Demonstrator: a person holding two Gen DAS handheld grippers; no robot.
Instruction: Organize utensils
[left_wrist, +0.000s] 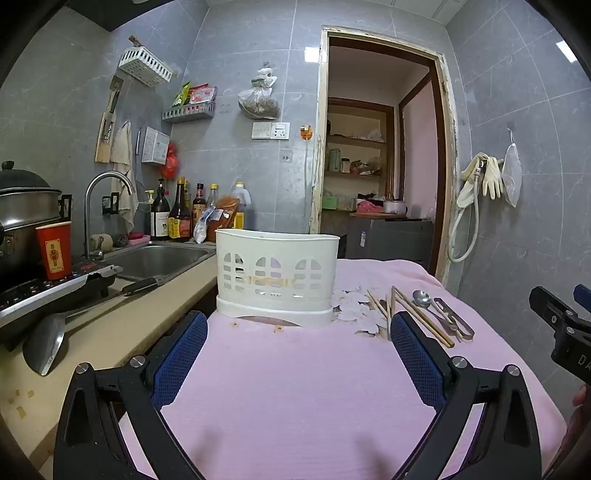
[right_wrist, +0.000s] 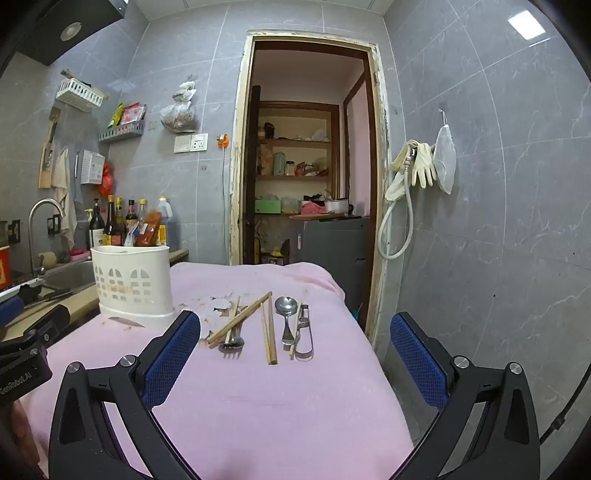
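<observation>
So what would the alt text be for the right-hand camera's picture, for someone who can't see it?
Seen between the open, empty blue-padded right gripper, loose utensils lie on a pink cloth-covered table: wooden chopsticks, a metal fork, a metal spoon and a metal peeler. A white slotted plastic utensil holder stands to their left.

On the table (right_wrist: 258, 406), the utensil holder (right_wrist: 133, 284) stands left of chopsticks (right_wrist: 271, 332), fork (right_wrist: 232, 341) and spoon (right_wrist: 286, 314).

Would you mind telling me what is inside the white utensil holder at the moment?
Nothing rises above the rim of the white utensil holder, and its cut-outs show only light and faint shadow. The bottom is hidden behind its solid base, so small items there cannot be ruled out.
</observation>
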